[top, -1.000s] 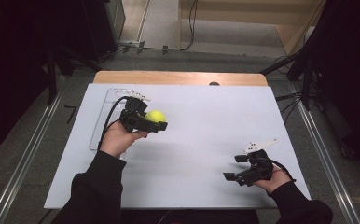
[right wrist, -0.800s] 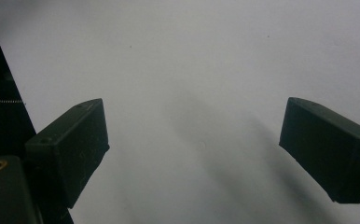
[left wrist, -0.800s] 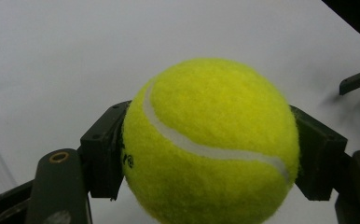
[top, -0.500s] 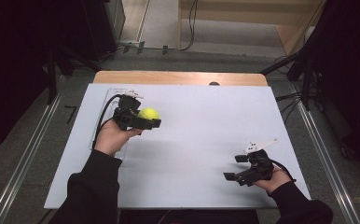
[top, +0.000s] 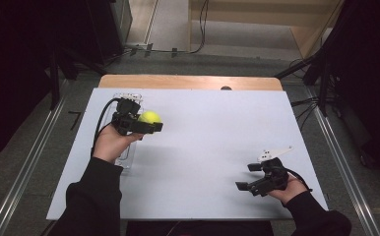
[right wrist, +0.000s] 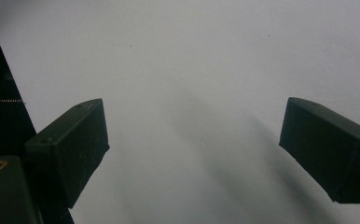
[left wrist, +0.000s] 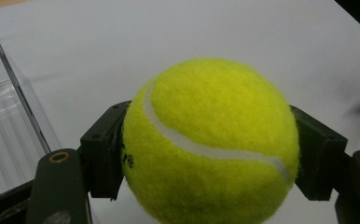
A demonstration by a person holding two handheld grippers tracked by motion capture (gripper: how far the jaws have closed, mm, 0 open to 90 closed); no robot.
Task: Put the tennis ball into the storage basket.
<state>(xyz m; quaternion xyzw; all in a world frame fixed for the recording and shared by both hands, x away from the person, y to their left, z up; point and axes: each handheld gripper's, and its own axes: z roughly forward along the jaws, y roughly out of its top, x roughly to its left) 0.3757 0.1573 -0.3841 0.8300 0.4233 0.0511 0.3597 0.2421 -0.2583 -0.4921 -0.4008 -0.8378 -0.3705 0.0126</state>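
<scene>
A yellow tennis ball (top: 150, 117) is clamped between the jaws of my left gripper (top: 153, 123), held above the white table at the back left. In the left gripper view the ball (left wrist: 211, 144) bulges between the two black pads (left wrist: 104, 149), which press on both its sides. My right gripper (top: 248, 177) rests near the front right of the table, jaws wide apart. In the right gripper view its fingers (right wrist: 73, 149) frame bare white surface, nothing between them.
A clear plastic tray (top: 126, 157) lies along the table's left side, under and behind my left hand; its edge (left wrist: 10, 121) shows in the left gripper view. The white board (top: 212, 132) lies on a wooden table (top: 188, 81). Metal rails run along both sides.
My left gripper has carried the ball to the left and slightly away from me, toward the clear tray. The right gripper has stayed where it was.
</scene>
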